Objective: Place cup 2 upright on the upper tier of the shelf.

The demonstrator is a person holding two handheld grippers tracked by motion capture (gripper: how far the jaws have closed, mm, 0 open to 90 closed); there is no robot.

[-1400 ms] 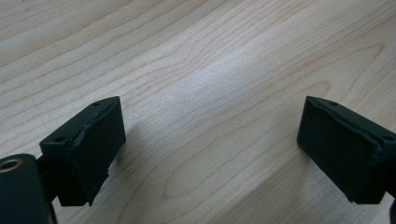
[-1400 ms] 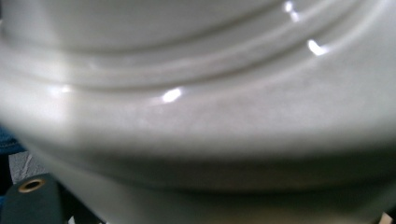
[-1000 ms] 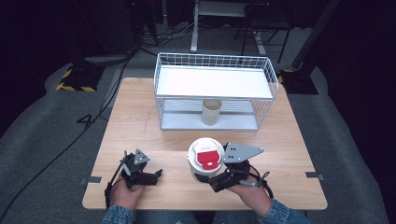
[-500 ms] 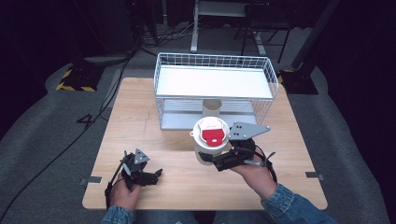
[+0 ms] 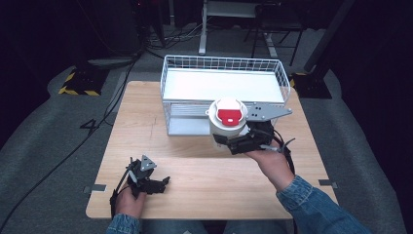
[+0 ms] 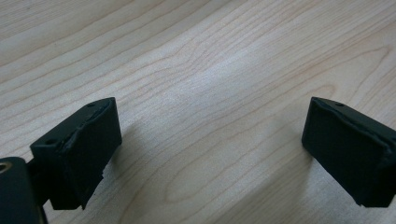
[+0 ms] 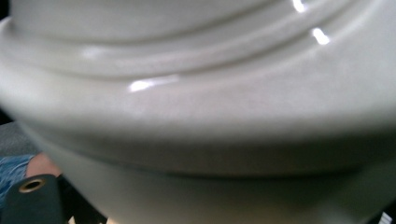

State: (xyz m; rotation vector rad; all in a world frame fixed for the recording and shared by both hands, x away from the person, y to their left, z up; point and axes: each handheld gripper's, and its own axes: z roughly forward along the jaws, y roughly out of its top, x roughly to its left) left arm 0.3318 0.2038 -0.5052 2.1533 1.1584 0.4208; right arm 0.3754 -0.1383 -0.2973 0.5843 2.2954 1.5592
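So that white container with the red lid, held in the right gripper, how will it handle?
The white container looks rigid, glossy plastic, so probably slippery in the right gripper. It is gripped low on its body, so it may tip. The red lid seems seated.

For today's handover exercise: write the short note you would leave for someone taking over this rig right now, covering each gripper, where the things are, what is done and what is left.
Right gripper: shut on the white container with the red-tabbed lid, held up off the table just in front of the wire basket.
Left gripper: open, holding nothing, low over the table's near left part.
Done: container picked up and brought to the basket's front.
Left: probably set it in the basket, on the white shelf or the lower level, then release.
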